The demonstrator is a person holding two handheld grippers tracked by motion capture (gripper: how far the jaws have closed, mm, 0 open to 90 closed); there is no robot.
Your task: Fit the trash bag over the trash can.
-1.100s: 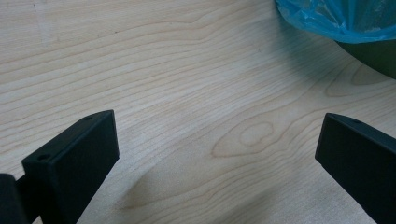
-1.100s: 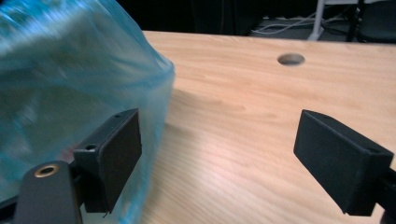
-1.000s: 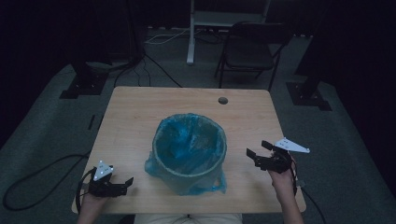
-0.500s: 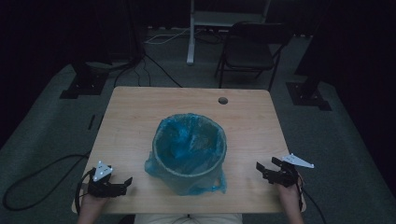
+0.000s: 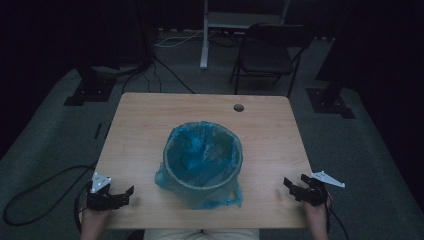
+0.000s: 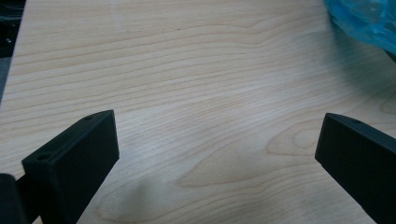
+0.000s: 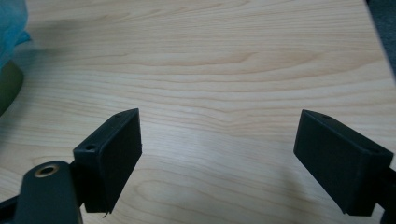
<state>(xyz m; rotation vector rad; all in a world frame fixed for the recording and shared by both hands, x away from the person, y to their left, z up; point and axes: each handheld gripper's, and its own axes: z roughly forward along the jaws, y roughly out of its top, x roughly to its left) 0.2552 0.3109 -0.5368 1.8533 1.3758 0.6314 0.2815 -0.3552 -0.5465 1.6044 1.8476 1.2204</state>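
Bin (image 5: 203,162) lined with blue bag (image 5: 197,150), mid-table (image 5: 150,120).
Left gripper (image 5: 127,192) near-left, right gripper (image 5: 293,183) near-right, both spread, empty.

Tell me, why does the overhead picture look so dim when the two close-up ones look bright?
High view: dim overall, the room beyond the table nearly black, the blue bin bag murky. Left gripper view: evenly lit wood grain, soft jaw shadows, the jaws slightly blurred. Right gripper view: equally bright, no glare.

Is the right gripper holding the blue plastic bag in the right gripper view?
No: the right gripper has its jaws wide apart over bare light wooden table, the blue plastic bag off to one side.
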